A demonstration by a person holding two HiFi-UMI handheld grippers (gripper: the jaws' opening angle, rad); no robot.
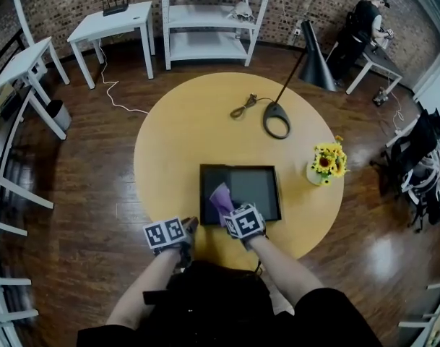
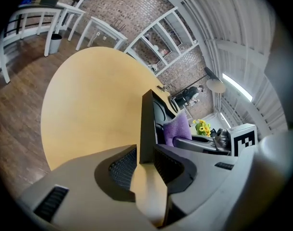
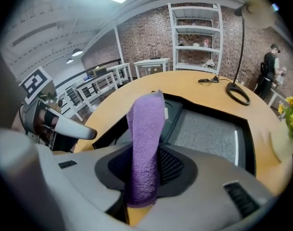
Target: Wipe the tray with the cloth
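On the near side of the round table [image 1: 183, 136], the black tray [image 1: 254, 186] lies flat just in front of the person. The purple cloth [image 1: 221, 197] hangs over the tray's near left part; whether its lower end touches the tray's floor is not clear. The right gripper [image 1: 228, 211] holds it: in the right gripper view the jaws are pressed onto the cloth [image 3: 145, 143], which stands up between them as a folded strip.

The left gripper [image 1: 190, 227] steadies the tray at its near left corner. In the left gripper view the tray's wall [image 2: 146, 129] runs between the two jaws, which are closed onto it.

The wiping looks to be under way, not finished. The cloth is only at the left end, and the wide grey floor of the tray to its right lies bare, so most of the passes probably remain. No dirt or streaks show, so how much is already clean cannot be told.

Farther back on the table are a lamp [image 1: 276, 119] and a pot of yellow flowers [image 1: 328, 161], both well apart from the tray.
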